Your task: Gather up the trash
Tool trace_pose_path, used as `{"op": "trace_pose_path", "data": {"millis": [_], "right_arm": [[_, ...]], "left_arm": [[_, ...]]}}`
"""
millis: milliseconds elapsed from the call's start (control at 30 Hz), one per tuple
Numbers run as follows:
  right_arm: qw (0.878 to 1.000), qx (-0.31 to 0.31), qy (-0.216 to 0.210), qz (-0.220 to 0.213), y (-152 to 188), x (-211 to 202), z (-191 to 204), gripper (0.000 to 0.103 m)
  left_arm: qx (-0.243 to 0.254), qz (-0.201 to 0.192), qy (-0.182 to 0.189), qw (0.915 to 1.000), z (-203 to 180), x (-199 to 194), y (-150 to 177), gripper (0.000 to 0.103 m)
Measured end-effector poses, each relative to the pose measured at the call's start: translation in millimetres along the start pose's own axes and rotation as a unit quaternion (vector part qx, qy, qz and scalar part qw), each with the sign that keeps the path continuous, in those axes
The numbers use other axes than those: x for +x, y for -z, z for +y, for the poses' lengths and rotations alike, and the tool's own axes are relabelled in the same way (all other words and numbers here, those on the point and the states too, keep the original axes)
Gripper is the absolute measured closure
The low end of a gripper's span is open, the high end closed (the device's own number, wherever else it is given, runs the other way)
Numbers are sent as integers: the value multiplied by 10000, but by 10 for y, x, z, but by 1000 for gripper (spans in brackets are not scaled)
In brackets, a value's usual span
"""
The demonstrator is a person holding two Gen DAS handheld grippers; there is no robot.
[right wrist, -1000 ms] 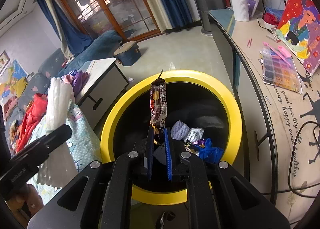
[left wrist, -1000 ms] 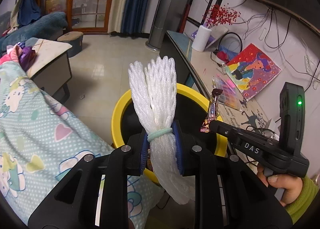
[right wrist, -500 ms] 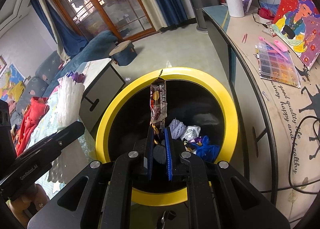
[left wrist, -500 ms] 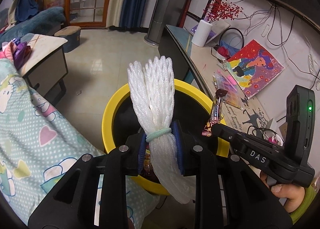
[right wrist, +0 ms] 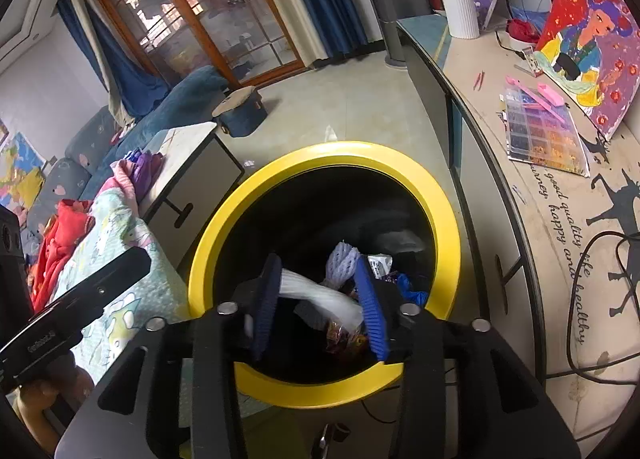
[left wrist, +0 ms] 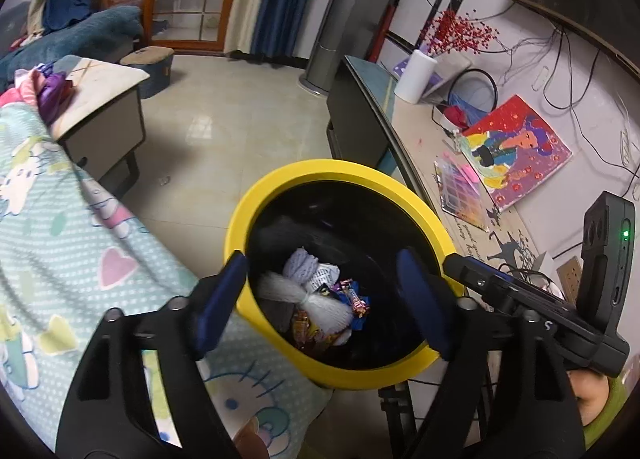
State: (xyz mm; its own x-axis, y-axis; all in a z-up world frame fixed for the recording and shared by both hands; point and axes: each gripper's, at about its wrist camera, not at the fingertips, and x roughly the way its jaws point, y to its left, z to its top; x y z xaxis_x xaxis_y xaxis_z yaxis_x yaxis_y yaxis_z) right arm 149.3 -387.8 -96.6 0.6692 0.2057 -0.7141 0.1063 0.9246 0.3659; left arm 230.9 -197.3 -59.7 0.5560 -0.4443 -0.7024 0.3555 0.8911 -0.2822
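Foam net [left wrist: 320, 305] dropped into bin [left wrist: 280, 187], fingers [left wrist: 218, 299] spread

The trash bin [left wrist: 280, 195] looks like smooth plastic, its yellow rim matt and its black inside faintly glossy. In it lie a white foam net sleeve [left wrist: 316, 301] with a knobbly mesh surface and shiny foil candy wrappers [left wrist: 354, 297]. The blanket [left wrist: 60, 259] is soft printed cloth. The floor [left wrist: 224, 131] is glossy tile.
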Motion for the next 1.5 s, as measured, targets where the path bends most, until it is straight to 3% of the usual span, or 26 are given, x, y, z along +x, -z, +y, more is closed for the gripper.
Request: {"op": "trace_pose_path", "data": {"millis": [100, 233, 467, 767, 1167, 1500], "right_arm": [[9999, -124, -17, -66, 7, -79, 90, 49], [9994, -328, -40, -140, 18, -185, 263, 33], [9962, -801, -83, -333, 128, -373, 747, 8], [9886, -1359, -147, -638, 378, -641, 1224, 6], [9646, -1870, 9, -1859, 944, -1247, 1675, 6], [9508, -2074, 146, -2296, 1275, -1390, 1779, 6]], "left_arm": [[-68, -47, -92, 9999, 75, -107, 12, 19], [-212, -317, -174, 9991, 226, -383, 57, 11], [-290, -556, -520, 9967, 477, -826, 200, 11], [-492, -1036, -918, 9891, 779, -1433, 521, 11], [-325, -1707, -1423, 9745, 785, -2080, 978, 11], [-75, -2153, -1377, 9668, 653, -2353, 1197, 11]]}}
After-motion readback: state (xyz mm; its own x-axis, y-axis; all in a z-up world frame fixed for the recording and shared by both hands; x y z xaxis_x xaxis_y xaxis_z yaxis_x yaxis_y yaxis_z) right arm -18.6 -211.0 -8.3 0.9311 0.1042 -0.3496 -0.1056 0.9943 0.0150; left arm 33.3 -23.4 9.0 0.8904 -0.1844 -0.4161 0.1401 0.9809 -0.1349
